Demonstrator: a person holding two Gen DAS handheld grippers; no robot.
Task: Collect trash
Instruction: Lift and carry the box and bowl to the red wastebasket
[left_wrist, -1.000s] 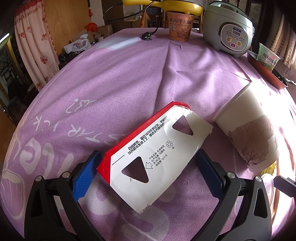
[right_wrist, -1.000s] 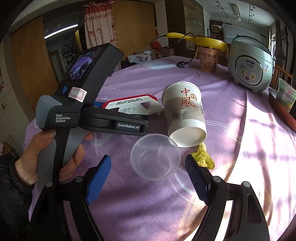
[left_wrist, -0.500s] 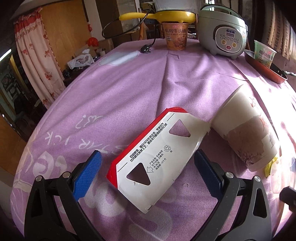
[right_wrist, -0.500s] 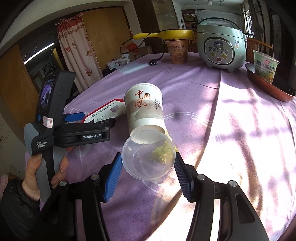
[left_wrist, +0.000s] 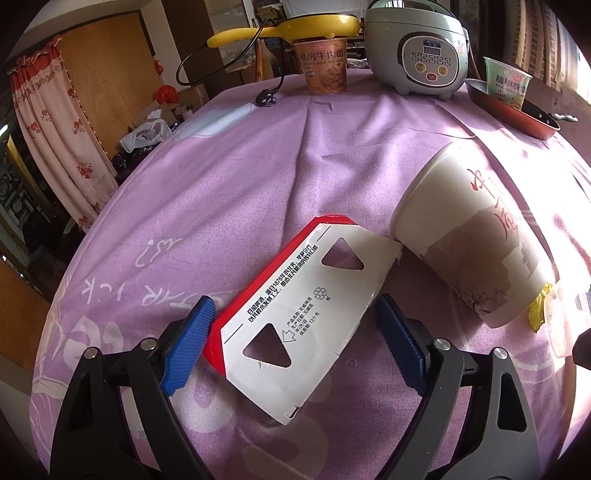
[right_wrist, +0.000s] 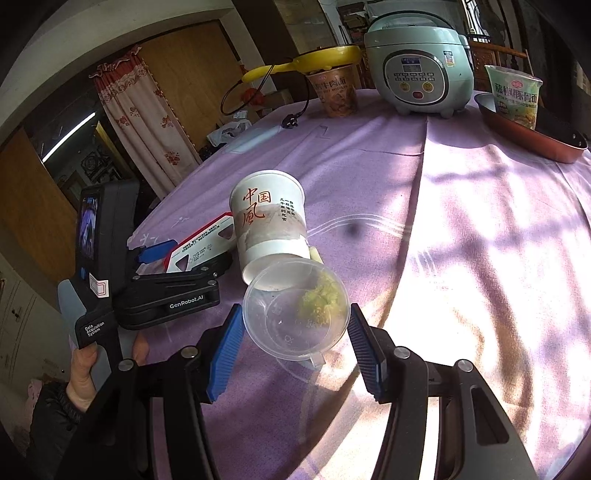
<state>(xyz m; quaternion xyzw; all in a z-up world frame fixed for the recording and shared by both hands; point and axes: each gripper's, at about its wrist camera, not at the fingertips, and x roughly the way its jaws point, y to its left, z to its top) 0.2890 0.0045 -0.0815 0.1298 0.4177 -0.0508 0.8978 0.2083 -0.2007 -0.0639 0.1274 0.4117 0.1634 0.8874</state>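
Observation:
A flattened red-and-white carton (left_wrist: 295, 317) lies on the purple tablecloth (left_wrist: 258, 177). My left gripper (left_wrist: 295, 347) straddles it with its jaws closing; the blue pads (left_wrist: 188, 350) sit at the carton's two edges, and the carton stays flat and unbent. A white paper cup (left_wrist: 472, 243) lies on its side just right of the carton. My right gripper (right_wrist: 295, 332) is shut on a clear plastic cup (right_wrist: 291, 325), held tilted in front of the paper cup (right_wrist: 271, 229). A yellow-green scrap (left_wrist: 539, 310) lies by the paper cup's mouth.
At the far side stand a rice cooker (left_wrist: 417, 51), a brown noodle cup (left_wrist: 325, 64) under a yellow pan, and a green noodle cup (left_wrist: 506, 83) in a red pan (left_wrist: 517, 114). A plug and cable (left_wrist: 266, 98) lie near them. The table drops off at the left.
The right jaws have closed on the clear cup, lifted and tilted it in front of the paper cup. The left jaws have narrowed around the carton and the left view has rolled.

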